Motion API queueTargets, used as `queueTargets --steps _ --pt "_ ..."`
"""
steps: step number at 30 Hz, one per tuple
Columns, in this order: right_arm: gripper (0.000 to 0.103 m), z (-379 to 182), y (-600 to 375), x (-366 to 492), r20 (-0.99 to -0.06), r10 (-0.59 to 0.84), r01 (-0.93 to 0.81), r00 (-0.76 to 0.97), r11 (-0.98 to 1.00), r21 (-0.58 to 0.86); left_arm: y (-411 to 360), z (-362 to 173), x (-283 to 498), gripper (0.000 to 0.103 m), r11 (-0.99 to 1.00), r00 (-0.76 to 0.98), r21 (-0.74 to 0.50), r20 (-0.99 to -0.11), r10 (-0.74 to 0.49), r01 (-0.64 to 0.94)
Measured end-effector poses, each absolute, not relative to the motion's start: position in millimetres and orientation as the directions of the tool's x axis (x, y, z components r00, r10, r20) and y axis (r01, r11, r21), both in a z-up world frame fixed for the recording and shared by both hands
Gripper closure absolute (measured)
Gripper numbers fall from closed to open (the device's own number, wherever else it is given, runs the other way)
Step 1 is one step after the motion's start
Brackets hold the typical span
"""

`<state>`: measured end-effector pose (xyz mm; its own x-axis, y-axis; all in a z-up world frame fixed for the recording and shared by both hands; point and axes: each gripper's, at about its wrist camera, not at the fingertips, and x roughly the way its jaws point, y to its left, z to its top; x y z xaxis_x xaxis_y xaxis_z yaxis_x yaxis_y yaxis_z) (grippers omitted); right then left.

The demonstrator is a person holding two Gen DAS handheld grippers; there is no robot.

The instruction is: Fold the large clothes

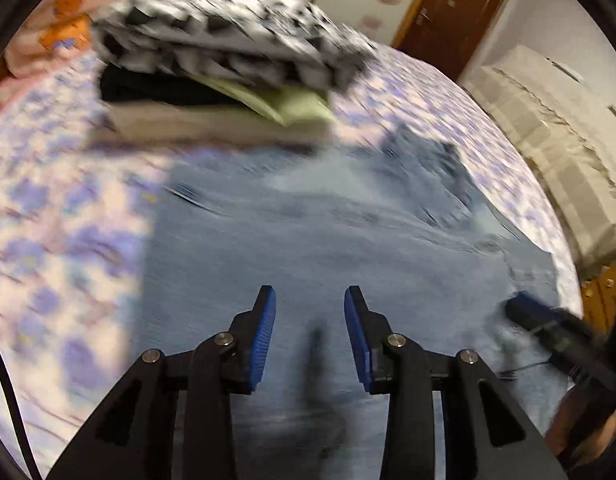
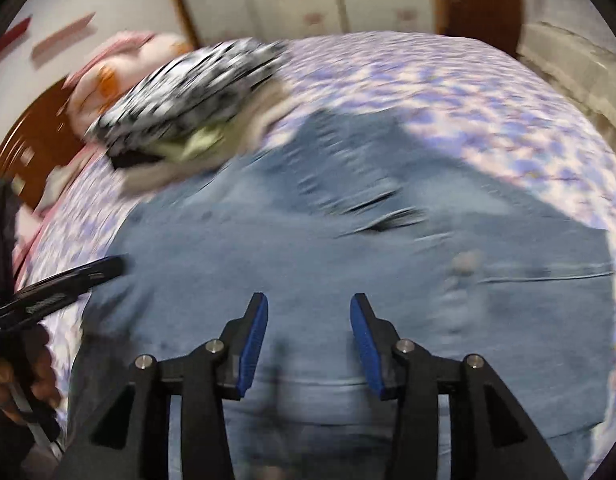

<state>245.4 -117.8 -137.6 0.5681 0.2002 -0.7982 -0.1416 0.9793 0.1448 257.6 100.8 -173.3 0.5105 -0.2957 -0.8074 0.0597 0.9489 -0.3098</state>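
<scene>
A large blue denim garment point(image 1: 308, 232) lies spread on the bed; it also fills the right wrist view point(image 2: 327, 232). My left gripper point(image 1: 309, 296) is open and empty, hovering above the denim. My right gripper point(image 2: 308, 302) is open and empty above the denim too. The right gripper shows at the right edge of the left wrist view point(image 1: 547, 324), over the garment's right edge. The left gripper shows at the left of the right wrist view point(image 2: 68, 284), at the garment's left edge. Both views are motion-blurred.
A stack of folded clothes point(image 1: 220, 68), black-and-white patterned on top, sits beyond the denim on the purple floral bedsheet point(image 1: 48, 220); it also shows in the right wrist view point(image 2: 188, 108). A pink and orange pillow point(image 1: 56, 20) lies behind. A brown door point(image 1: 455, 12) and a covered cabinet point(image 1: 559, 128) stand right.
</scene>
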Motion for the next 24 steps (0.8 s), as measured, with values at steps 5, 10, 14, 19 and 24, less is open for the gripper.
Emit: queueTargets --steps 5,10,14,19,24 --pt "0.060 -171 -84 248 -0.839 0.197 -0.173 0.507 0.977 0.125 75 -204 258 0.069 0.957 0.460 -0.283 -0.842 -0.280 0.065" --pt "0.064 -177 -123 246 -0.841 0.012 -0.073 0.541 0.997 -0.032 124 -212 260 0.085 0.975 0.490 -0.223 -0.850 -0.192 -0.005" --pt "0.082 -179 -183 242 -0.843 0.058 -0.009 0.535 0.998 0.063 165 -218 259 0.102 0.953 0.478 -0.300 -0.842 -0.250 -0.031" --pt "0.082 -177 -183 240 -0.855 -0.071 0.057 0.514 0.997 -0.048 172 -219 256 0.102 0.966 0.477 -0.251 -0.857 -0.195 -0.057" --pt "0.081 -176 -194 239 -0.861 -0.041 0.087 0.507 0.996 0.003 166 -215 255 0.102 0.974 0.472 -0.220 -0.866 -0.168 -0.058"
